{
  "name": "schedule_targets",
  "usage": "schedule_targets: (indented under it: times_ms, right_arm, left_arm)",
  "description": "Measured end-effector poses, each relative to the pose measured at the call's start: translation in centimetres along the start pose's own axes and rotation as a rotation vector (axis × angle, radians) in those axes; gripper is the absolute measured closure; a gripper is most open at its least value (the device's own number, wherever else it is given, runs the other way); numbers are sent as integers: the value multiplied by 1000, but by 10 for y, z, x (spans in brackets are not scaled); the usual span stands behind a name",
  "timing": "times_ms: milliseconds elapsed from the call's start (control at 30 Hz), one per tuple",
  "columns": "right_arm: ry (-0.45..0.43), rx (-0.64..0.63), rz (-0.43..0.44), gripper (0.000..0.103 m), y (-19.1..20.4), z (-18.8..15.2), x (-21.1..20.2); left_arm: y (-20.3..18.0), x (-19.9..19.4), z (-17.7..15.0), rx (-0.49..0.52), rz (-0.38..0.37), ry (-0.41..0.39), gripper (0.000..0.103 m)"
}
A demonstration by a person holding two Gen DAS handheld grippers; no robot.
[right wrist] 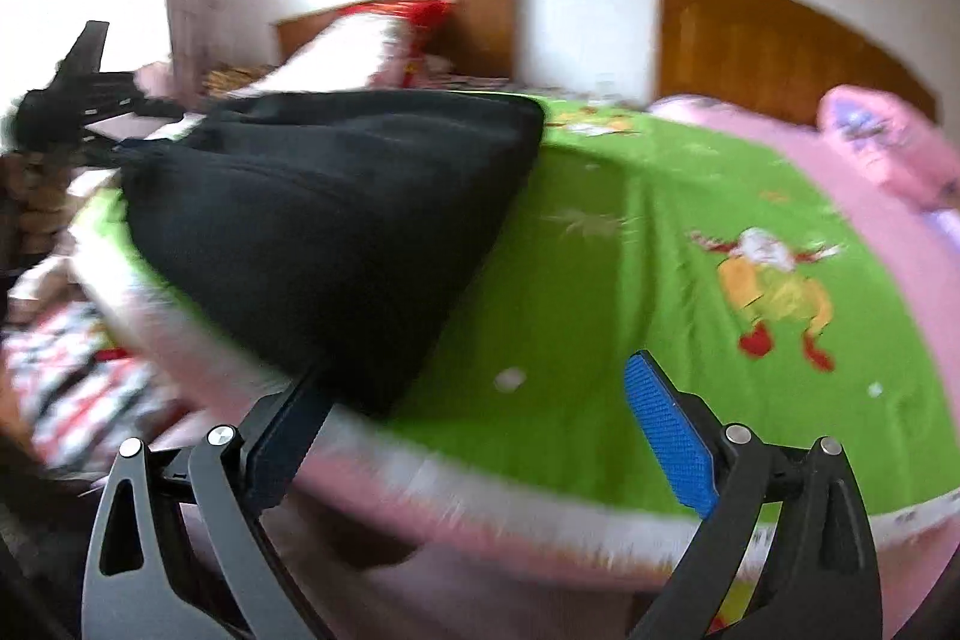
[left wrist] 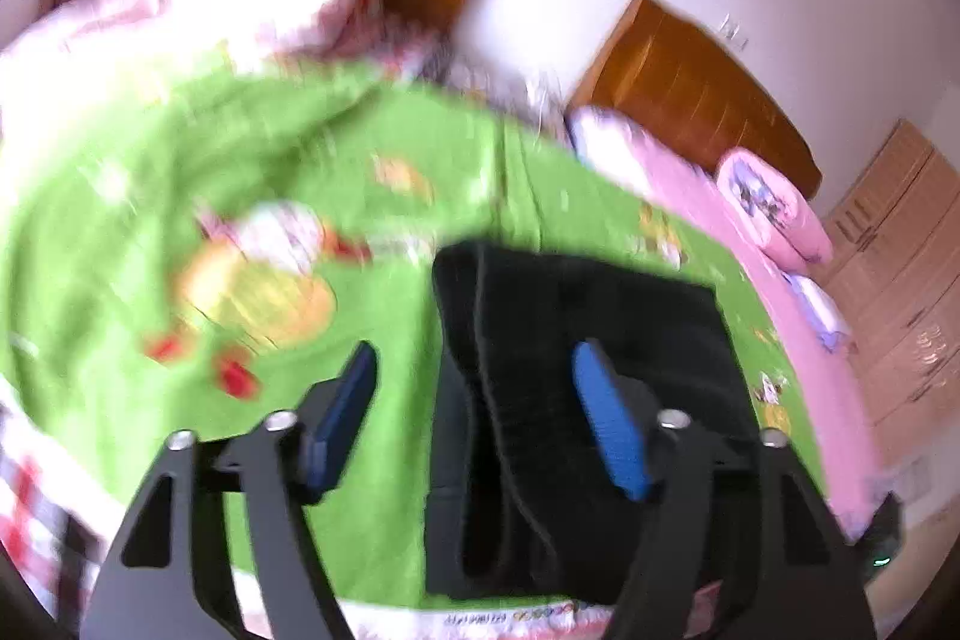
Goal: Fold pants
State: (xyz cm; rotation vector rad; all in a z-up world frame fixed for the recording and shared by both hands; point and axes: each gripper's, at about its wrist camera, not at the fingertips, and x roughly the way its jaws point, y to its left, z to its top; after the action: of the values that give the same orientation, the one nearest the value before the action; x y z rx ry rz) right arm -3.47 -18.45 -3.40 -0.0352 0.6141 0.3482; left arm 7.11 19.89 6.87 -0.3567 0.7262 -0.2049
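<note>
The black fabric pants point(left wrist: 588, 400) are seen lying in a compact folded stack at the near edge of the green cartoon-printed bedspread point(left wrist: 300, 196). Folding is judged essentially done. The left gripper point(left wrist: 480, 418) and right gripper point(right wrist: 480, 430) are held spread apart, nothing clamped.

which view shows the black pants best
The left wrist view: the pants lie folded on the green sheet, nearly whole between the open left gripper. The right wrist view shows them from the side, stretched and blurred at the bed's edge.
</note>
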Motion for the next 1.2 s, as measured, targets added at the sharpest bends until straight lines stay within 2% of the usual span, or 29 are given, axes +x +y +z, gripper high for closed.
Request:
schedule_targets:
  times_ms: [67, 100, 133, 200, 267, 333, 400, 433, 533, 667, 733, 800, 867, 900, 967, 1033, 1067, 1133, 1200]
  right_arm:
    - [-51, -25, 2, 10, 3, 13, -15]
    - [-83, -41, -10, 10, 7, 26, -17]
    - [-109, -44, -11, 10, 10, 34, -17]
    - [-137, -39, 6, 9, 16, 52, -8]
    - [-120, -57, 24, 9, 29, 65, 9]
    - [-73, -116, 22, 9, 43, 63, 29]
    - [12, -149, 29, 9, 49, 49, 51]
    - [27, -116, 59, 7, 43, 40, 57]
    - [86, 22, 150, 5, 21, 26, 66]
    - [79, -2, 127, 5, 25, 31, 52]
    - [36, -30, 155, 5, 23, 48, 33]
    - [-10, -57, 240, 5, 19, 71, 19]
    - [-35, -106, 259, 5, 17, 98, 20]
    - [-13, -131, 296, 5, 17, 111, 29]
    - [74, -163, 434, 5, 16, 127, 57]
    - [182, -180, 522, 5, 13, 139, 100]
    - [220, -188, 523, 5, 13, 142, 114]
    - [281, -211, 461, 5, 5, 149, 152]
    - [308, -198, 421, 5, -10, 155, 186]
  left_arm:
    - [-26, -22, -2, 76, -64, -29, 18]
    - [-42, -26, -6, 123, -73, -33, 16]
    - [-57, -25, -10, 173, -68, -29, 14]
    - [-86, -8, -27, 286, -7, -9, 13]
    - [-99, 20, -42, 339, 50, 47, 14]
    - [-98, 43, -56, 355, 76, 95, 14]
    - [-91, 53, -76, 420, 145, 69, 9]
    - [-90, 53, -82, 444, 156, 40, 3]
    - [-74, 54, -81, 394, 105, 53, 1]
    - [-74, 52, -77, 402, 108, 71, 1]
    - [-80, 45, -67, 402, 103, 86, 2]
    - [-88, 28, -51, 384, 24, 63, 2]
    - [-98, 19, -30, 371, -38, 51, 2]
    - [-106, 21, -17, 398, -31, 41, 2]
    - [-117, 33, -7, 460, 17, 39, 2]
    - [-114, 67, -2, 474, 54, 107, 2]
    - [-107, 81, -3, 458, 57, 144, 2]
    - [-94, 103, -9, 442, 69, 194, 2]
    - [-83, 115, -16, 440, 87, 211, 3]
